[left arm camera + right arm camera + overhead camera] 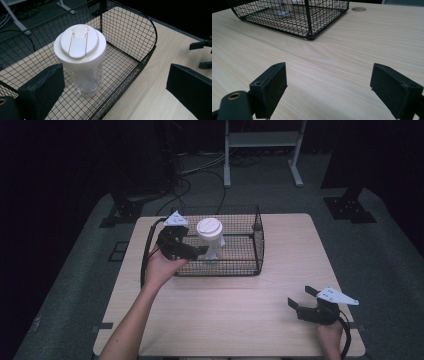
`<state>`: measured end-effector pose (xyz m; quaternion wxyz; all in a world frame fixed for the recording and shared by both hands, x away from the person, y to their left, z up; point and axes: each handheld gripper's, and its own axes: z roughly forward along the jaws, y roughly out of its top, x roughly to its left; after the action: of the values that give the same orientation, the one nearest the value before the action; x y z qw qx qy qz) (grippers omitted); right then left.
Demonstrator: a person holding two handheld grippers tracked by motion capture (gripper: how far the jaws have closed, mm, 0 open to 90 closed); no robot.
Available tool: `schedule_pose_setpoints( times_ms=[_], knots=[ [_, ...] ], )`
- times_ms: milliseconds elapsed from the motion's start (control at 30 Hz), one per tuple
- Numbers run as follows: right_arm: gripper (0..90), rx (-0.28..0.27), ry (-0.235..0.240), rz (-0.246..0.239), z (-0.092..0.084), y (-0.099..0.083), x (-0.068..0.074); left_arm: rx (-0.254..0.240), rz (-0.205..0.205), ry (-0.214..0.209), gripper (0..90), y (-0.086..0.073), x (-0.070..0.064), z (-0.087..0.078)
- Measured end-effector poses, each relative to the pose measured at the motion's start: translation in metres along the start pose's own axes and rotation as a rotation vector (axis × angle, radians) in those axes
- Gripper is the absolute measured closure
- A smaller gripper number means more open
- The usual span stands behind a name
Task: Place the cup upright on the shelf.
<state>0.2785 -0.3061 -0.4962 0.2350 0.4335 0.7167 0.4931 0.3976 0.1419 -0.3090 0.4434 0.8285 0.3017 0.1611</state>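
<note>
Standing upright inside the black wire basket (pixel 257 242), the clear plastic tumbler (pixel 210 240) with its cream flip-top lid (pixel 80 42) sits at the basket's left end, close to the front wall and the left wall. The basket itself rests against the far edge of the bench (pixel 235 320), a little left of centre.

The left gripper (pixel 192 252) is at the basket's front-left corner, its jaws spread wide and pointed at the tumbler. In the left gripper view one jaw is over the mesh floor just beside the tumbler's clear body, while the other hangs outside the basket wall over the bench; neither touches the tumbler, and nothing is held.

The right gripper (pixel 302 300) rests low near the front-right corner of the bench, well apart from the basket. Its jaws are also released and empty, facing bare wood with the basket's corner farther off.

As a judgement: whether the tumbler is being fetched out or has just been set down cannot be read from the pictures. If it is to be lifted out, the approach is nearly done, but closing on it, lifting it over the wire wall and placing it on the bench are all left. If it was being put in, only the pull-away remains.
</note>
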Motion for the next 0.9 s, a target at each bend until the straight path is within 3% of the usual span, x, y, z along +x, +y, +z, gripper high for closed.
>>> schedule_pose_setpoints(
  times_ms=[900],
  knots=[
    [12.9, 0.011, -0.003, -0.006, 0.001, 0.000, 0.000, -0.029, -0.036, -0.007, 1.0, -0.040, 0.001, -0.016]
  ],
)
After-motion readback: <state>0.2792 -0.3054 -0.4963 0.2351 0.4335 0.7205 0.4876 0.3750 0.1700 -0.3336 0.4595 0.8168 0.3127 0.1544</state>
